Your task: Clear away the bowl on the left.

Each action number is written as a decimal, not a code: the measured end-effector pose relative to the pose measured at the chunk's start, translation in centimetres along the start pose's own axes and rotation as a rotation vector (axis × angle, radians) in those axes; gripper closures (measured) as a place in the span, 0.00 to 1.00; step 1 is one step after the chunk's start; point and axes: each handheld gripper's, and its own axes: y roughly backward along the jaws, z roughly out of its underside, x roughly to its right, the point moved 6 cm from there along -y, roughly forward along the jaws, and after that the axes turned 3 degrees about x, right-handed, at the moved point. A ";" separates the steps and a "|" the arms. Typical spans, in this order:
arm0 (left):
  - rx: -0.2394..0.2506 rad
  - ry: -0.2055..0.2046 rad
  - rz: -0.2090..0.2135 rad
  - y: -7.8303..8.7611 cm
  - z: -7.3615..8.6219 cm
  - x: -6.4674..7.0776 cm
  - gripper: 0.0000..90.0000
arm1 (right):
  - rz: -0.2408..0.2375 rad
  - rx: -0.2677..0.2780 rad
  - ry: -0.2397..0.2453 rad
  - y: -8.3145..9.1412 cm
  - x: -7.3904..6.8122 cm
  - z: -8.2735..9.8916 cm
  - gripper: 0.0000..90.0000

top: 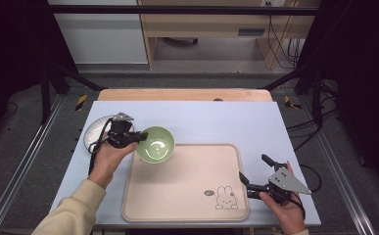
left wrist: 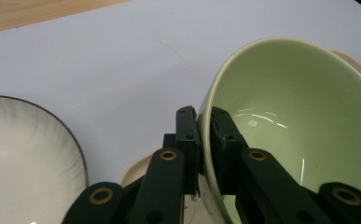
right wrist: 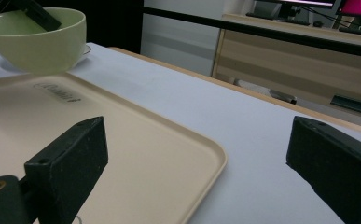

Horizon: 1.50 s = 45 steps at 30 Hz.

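A pale green bowl (top: pixel 156 144) hangs over the far left corner of the beige tray (top: pixel 187 196), tilted, its rim pinched by my left gripper (top: pixel 137 138). In the left gripper view the two black jaws clamp the green bowl (left wrist: pixel 290 116) at its rim, at my left gripper (left wrist: pixel 204 122). My right gripper (top: pixel 253 169) stands open beside the tray's right edge, nothing between its jaws. The right gripper view has the green bowl (right wrist: pixel 36 37) far off at upper left and the tray (right wrist: pixel 122 140) running under my right gripper (right wrist: pixel 197 154).
A white plate with a dark rim (top: pixel 95 131) lies on the pale blue table (top: pixel 226 122) left of the bowl, seen too as the white plate (left wrist: pixel 24 154). The tray carries a rabbit drawing (top: pixel 225 198) at its near right. A wooden strip (top: pixel 184 94) borders the table's far edge.
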 end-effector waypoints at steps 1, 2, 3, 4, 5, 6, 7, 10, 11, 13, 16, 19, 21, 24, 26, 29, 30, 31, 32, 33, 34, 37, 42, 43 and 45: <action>-0.002 -0.004 0.006 -0.1 0.1 0.3 0.93 | 0.000 0.000 0.000 0.0 0.0 0.0 0.06; -0.004 -0.006 0.012 -0.2 0.1 0.6 0.93 | 0.000 0.000 0.000 0.0 0.0 0.0 0.06; -0.006 -0.008 0.019 -0.3 0.2 0.8 0.93 | 0.000 0.000 0.000 0.0 0.0 0.0 0.06; -0.007 -0.013 0.023 -0.4 0.2 1.1 0.93 | 0.000 0.000 0.000 0.0 0.0 0.0 0.06; -0.008 -0.009 0.030 -0.5 0.3 1.3 0.93 | 0.000 0.000 0.000 0.0 0.0 0.0 0.06; -0.009 -0.015 0.035 -0.6 0.3 1.6 0.93 | -0.001 0.000 0.000 0.0 0.0 0.0 0.06; -0.009 -0.015 0.039 -0.6 0.3 1.8 0.93 | -0.001 0.000 0.001 0.0 0.0 0.0 0.06; -0.013 -0.022 0.054 -0.9 0.5 2.4 0.93 | 0.000 0.002 0.001 0.0 0.0 0.0 0.06; -0.013 -0.021 0.057 -0.9 0.6 2.6 0.93 | -0.001 0.002 0.002 0.0 0.0 0.0 0.06; -0.016 -0.023 0.064 -1.1 0.7 3.0 0.93 | 0.000 0.002 0.001 0.0 0.0 0.0 0.06; -0.019 -0.027 0.076 -1.2 0.9 3.5 0.93 | -0.002 0.000 0.001 0.0 0.0 0.0 0.06; -0.025 -0.029 0.085 -1.3 1.1 3.8 0.93 | -0.003 -0.001 0.002 0.0 -0.1 0.0 0.06; -0.029 -0.033 0.090 -1.3 1.2 4.0 0.93 | -0.004 -0.001 0.002 0.0 -0.1 0.0 0.06; -0.035 -0.038 0.099 -1.4 1.3 4.4 0.93 | -0.003 -0.001 0.002 0.0 0.0 0.0 0.06; -0.036 -0.035 0.106 -1.4 1.5 4.6 0.93 | -0.003 0.001 0.001 0.0 0.0 0.0 0.06; -0.036 -0.036 0.115 -1.4 1.6 4.8 0.93 | -0.004 0.000 0.002 -0.1 0.0 0.0 0.06; -0.037 -0.034 0.120 -1.5 1.7 5.0 0.93 | -0.004 0.000 0.002 -0.1 -0.1 0.0 0.06; -0.037 -0.034 0.122 -1.5 1.7 5.1 0.93 | -0.005 -0.001 0.003 -0.1 -0.1 0.0 0.06; -0.039 -0.039 0.125 -1.5 1.8 5.1 0.92 | -0.006 -0.001 0.002 -0.1 -0.1 0.0 0.06; -0.040 -0.038 0.130 -1.5 1.9 5.2 0.93 | -0.007 0.000 0.002 -0.1 -0.1 0.0 0.07; -0.041 -0.036 0.126 -1.4 2.0 5.3 0.93 | -0.007 0.000 0.004 -0.1 -0.1 0.0 0.07; -0.045 -0.041 0.134 -1.5 2.2 5.5 0.93 | -0.009 0.000 0.005 -0.1 -0.2 0.0 0.07; -0.047 -0.035 0.138 -1.6 2.4 5.5 0.92 | -0.008 -0.001 0.004 -0.1 -0.1 0.0 0.07; -0.050 -0.038 0.139 -1.6 2.5 5.5 0.92 | -0.008 -0.001 0.003 -0.1 -0.1 0.0 0.07; -0.051 -0.032 0.145 -1.6 2.6 5.5 0.93 | -0.008 -0.001 0.003 -0.1 -0.1 0.0 0.07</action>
